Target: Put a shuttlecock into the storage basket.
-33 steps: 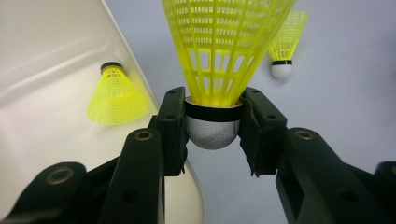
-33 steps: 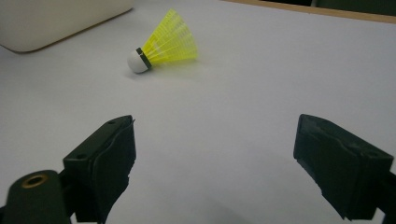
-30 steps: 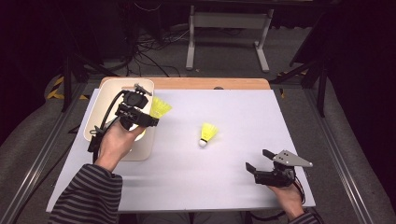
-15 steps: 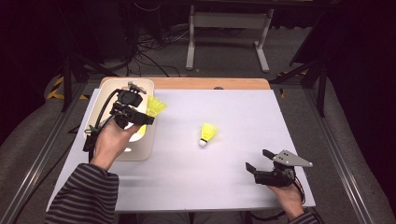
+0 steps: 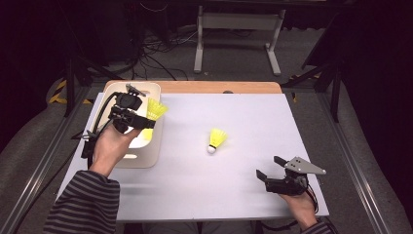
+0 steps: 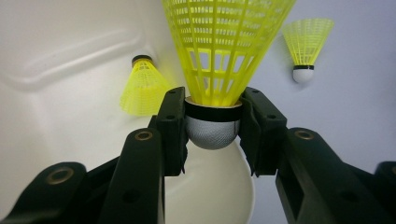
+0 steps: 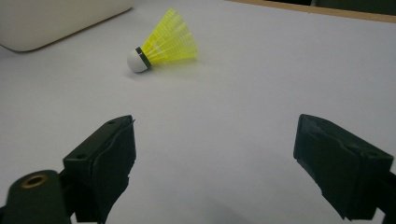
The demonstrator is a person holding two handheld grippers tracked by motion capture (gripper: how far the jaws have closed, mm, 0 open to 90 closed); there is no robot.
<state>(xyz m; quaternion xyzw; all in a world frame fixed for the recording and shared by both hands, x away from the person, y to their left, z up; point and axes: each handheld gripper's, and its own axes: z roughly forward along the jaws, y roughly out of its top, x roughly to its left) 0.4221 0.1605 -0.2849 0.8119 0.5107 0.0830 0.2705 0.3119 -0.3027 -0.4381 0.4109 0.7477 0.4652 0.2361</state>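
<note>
The yellow shuttlecock (image 6: 219, 70) sits clamped by its cork between the jaws of the left gripper (image 5: 132, 116), held above the right edge of the cream tray (image 5: 151, 156); another shuttlecock (image 6: 140, 86) lies inside the tray; a third (image 5: 216, 140) lies mid-table; the right gripper (image 5: 280, 178) rests near the table's front edge, jaws wide apart.

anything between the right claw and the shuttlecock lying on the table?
Nothing visible. The right claw is open and faces the shuttlecock across bare table; the tray sits off to the side.
</note>
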